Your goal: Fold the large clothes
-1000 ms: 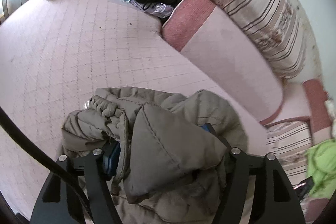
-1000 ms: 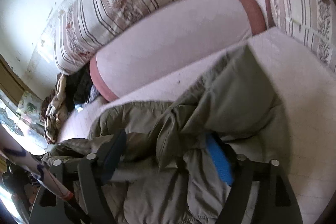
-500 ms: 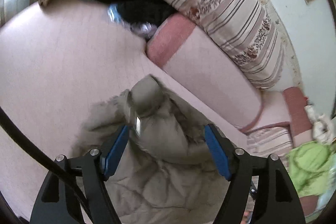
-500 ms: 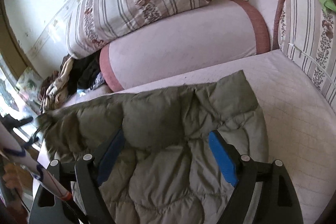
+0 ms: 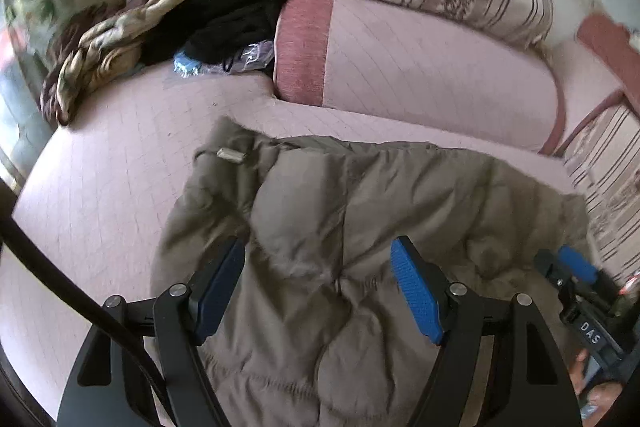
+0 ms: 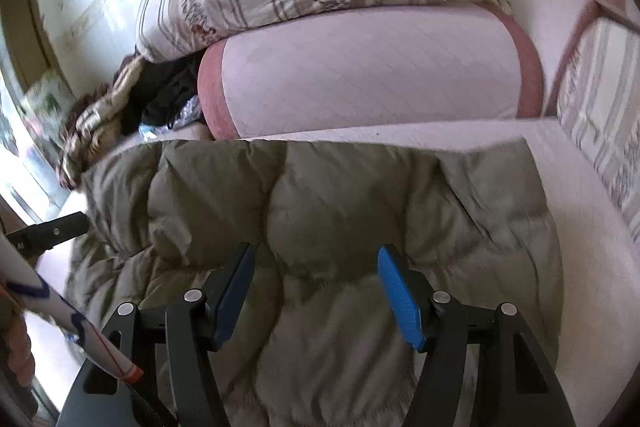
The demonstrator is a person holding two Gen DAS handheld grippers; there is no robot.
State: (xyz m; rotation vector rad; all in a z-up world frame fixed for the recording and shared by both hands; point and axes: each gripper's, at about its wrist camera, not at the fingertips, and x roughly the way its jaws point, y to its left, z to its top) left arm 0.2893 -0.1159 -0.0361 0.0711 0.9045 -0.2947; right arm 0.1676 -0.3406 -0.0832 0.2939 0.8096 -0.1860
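A padded olive jacket (image 5: 360, 219) is spread on the pink sofa (image 5: 100, 195). The left gripper (image 5: 320, 283) and right gripper (image 6: 314, 283) are held wide apart above it, gripping nothing.

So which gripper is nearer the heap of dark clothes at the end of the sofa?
Left. The left gripper hovers over the jacket's end facing the dark clothes; the right gripper sits over the opposite end, farther away.

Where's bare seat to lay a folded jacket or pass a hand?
Bare seat left of the olive jacket, up to the clothes heap. Another bare patch between jacket and striped side cushion. Crowded: the heap's corner, and the middle under the jacket.
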